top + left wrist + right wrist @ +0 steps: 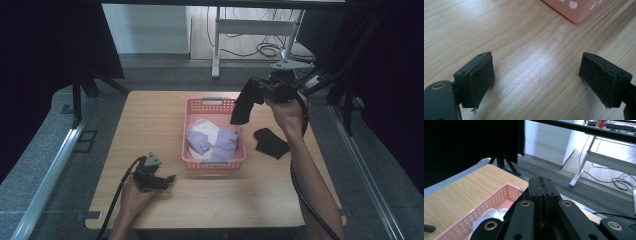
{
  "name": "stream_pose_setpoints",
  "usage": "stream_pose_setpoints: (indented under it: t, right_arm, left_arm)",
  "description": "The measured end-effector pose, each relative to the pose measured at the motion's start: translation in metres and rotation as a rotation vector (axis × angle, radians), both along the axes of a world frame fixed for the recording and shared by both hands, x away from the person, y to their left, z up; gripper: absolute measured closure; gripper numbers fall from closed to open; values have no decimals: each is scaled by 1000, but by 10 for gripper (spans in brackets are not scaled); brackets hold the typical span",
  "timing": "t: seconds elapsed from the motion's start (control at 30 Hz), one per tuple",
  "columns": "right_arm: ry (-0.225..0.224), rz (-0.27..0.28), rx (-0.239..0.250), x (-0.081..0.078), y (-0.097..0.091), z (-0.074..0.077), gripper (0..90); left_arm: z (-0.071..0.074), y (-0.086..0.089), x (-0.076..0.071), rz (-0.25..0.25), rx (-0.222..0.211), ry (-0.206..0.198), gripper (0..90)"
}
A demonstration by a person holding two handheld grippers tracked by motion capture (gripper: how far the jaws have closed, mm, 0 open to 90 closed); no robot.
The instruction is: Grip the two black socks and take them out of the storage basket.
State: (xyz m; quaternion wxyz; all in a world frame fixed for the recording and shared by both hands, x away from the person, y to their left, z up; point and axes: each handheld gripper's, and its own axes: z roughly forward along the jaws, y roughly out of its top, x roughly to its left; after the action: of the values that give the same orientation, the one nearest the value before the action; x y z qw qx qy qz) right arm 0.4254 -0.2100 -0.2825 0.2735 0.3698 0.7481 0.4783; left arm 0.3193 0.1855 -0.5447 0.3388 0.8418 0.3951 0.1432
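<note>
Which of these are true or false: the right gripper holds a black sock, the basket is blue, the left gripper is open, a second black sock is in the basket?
The right gripper holds a black sock in the air: true; the sock hangs beside the far right corner of the basket.
The basket is blue: false; it is pink, with white and purple socks inside.
The left gripper is open: true; its jaws stand apart above bare wood.
A second black sock is in the basket: false; it lies on the table, right of the basket.

floor: grey carpet [165,70] | desk: white-legged [216,45] | curtains: black [50,40]
</note>
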Motion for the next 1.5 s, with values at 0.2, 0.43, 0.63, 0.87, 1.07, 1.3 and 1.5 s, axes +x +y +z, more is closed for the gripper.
stream_pose_setpoints:
  t: [0.2, 0.43, 0.63, 0.87, 1.07, 1.3, 1.5]
  right_arm:
    - [2, -40, 1, -1, -19, -2, 868]
    - [18, -118, -13, 1, -48, -17, 867]
    - [59, -154, -7, 4, -64, -37, 867]
    - [117, -195, -26, 10, -80, -71, 866]
    - [190, -222, -32, 15, -90, -111, 864]
    - [251, -230, -48, 17, -91, -144, 863]
    - [308, -237, -59, 19, -90, -176, 848]
  left_arm:
    - [0, 0, 0, 0, 0, 0, 126]
    - [0, 0, 0, 0, 1, 0, 126]
    - [0, 0, 0, 0, 0, -2, 126]
    - [0, 0, 0, -1, 1, 0, 126]
    - [0, 0, 0, -2, 2, 0, 126]
    - [0, 0, 0, -2, 3, 0, 126]
    - [0, 0, 0, 2, -2, -1, 126]
